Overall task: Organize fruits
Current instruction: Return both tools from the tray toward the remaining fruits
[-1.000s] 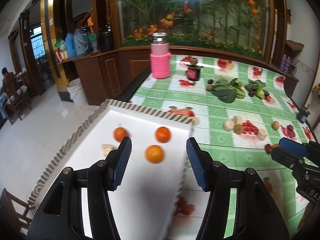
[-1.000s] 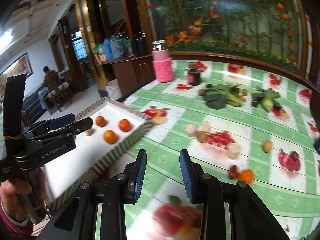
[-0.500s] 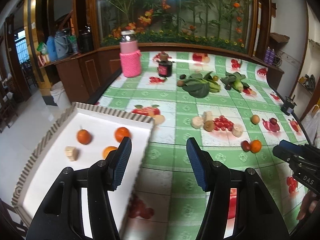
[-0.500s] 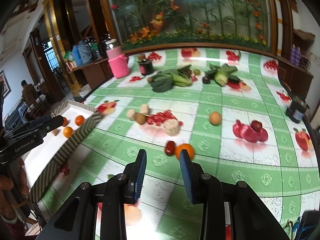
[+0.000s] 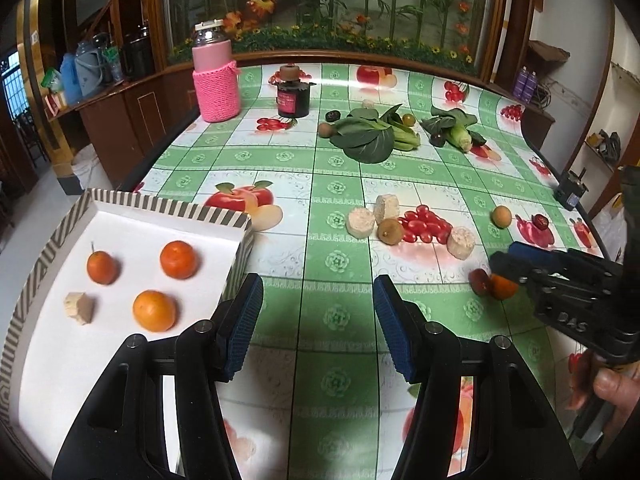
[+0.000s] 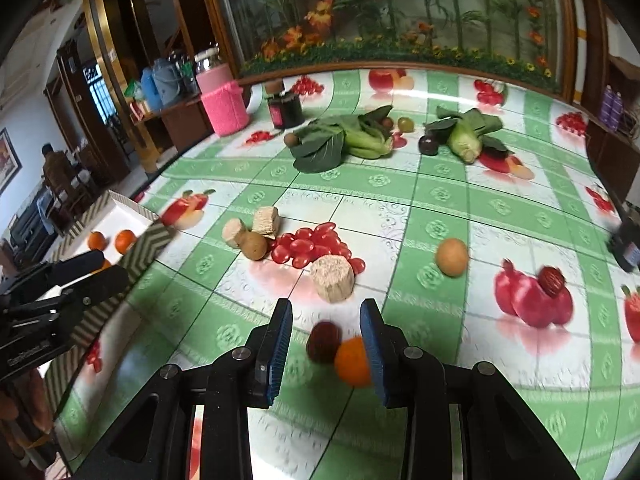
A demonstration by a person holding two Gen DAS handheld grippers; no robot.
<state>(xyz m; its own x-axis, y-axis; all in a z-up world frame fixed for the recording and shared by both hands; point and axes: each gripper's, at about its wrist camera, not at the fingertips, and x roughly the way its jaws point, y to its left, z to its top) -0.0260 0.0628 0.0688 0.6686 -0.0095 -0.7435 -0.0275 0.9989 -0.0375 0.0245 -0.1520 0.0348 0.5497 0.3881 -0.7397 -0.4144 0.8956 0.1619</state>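
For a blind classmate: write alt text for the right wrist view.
The right claw, its jaws opening, hovers over a small orange and dark red fruit on a green checked tablecloth. Cherry tomatoes lie beyond.

Left gripper (image 5: 318, 320): two black moulded arms with triangular cut-outs, each ending in a blue ribbed pad (image 5: 244, 322); round silver screws sit on the arms, two to a side; seen from the right wrist camera, its black body carries pale lettering that is blurred. Right gripper (image 6: 326, 350): the same build, black arms with slotted openings, blue ribbed pads (image 6: 280, 346), silver screw heads along each arm; from the left wrist view its side is a black block with small screws and the raised letters "DAS", its tips blue; a black post rises behind it. A hand (image 5: 614, 390) shows only in part; what is worn cannot be told.
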